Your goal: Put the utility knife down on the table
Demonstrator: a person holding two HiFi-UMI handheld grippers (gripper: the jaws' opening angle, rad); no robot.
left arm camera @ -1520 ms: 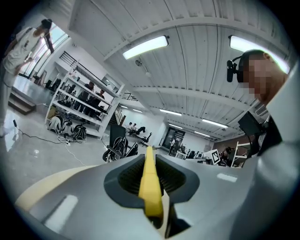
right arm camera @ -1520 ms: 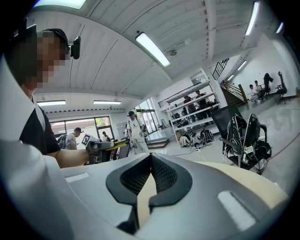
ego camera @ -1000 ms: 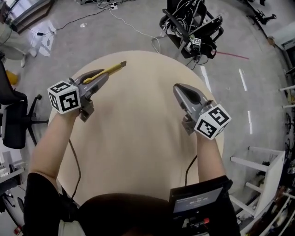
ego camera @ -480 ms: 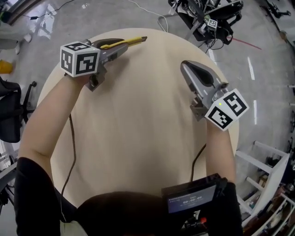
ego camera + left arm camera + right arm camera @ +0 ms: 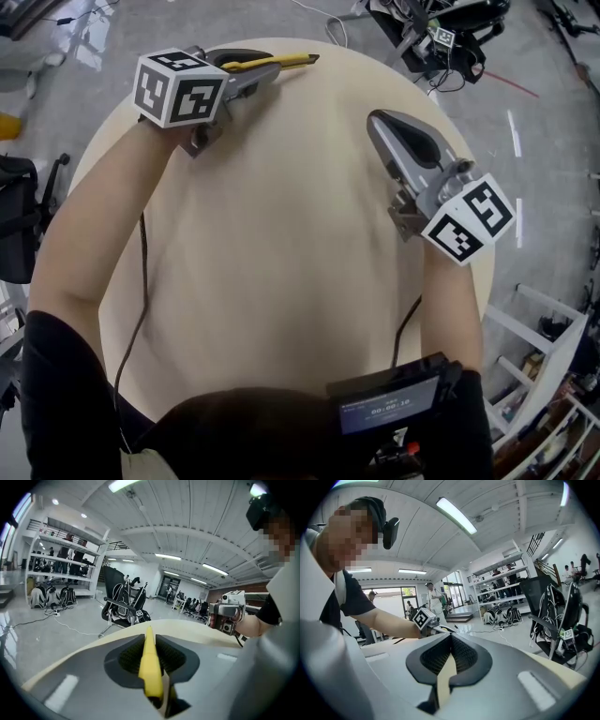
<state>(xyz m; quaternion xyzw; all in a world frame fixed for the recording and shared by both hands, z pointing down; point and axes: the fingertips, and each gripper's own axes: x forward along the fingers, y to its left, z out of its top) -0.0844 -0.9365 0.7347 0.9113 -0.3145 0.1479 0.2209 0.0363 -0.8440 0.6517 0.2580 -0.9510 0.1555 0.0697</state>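
Knife (image 5: 292,62) clamped in left gripper (image 5: 265,79), its tip poking past the jaws over the table (image 5: 281,262) far edge; contact with the table unclear. Right gripper (image 5: 377,124) jaws together, nothing between them, over the table's right side.

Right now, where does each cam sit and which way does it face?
Head view: on the person's head, looking steeply down at the table; shows both forearms, the left tongs shut on the utility knife, and the right tongs shut, empty.
Left gripper view: on the left tongs, looking along the utility knife across the table; shows the right tongs and forearm.
Right gripper view: on the right tongs, looking across the table; shows the left tongs and forearm.
Shared: the gripper views face each other; all three see the table.
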